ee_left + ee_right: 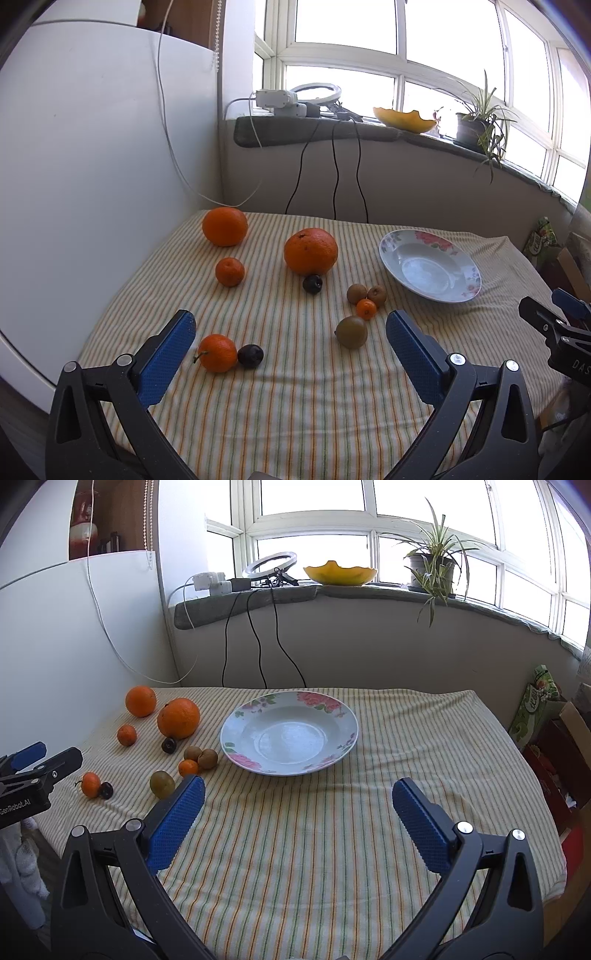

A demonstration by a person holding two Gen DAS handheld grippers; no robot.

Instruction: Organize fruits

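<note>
Basically one striped tablecloth covers the whole table. Flowered plate sits bare at 12 o'clock from the right gripper, fruit all off to its 9 o'clock side.

Left gripper jaws spread wide, nothing between the pads, hovering over the cloth. Right gripper same: wide apart, holding nothing.

Left wrist view:
- Big orange at 12 o'clock, second orange at 11.
- Small mandarin below that second orange.
- Stemmed mandarin at 8 o'clock, touching a dark plum.
- Greenish fruit at 3 o'clock.
- Two brown kiwis side by side, tiny mandarin touching them.
- Another dark plum against the big orange.
</note>
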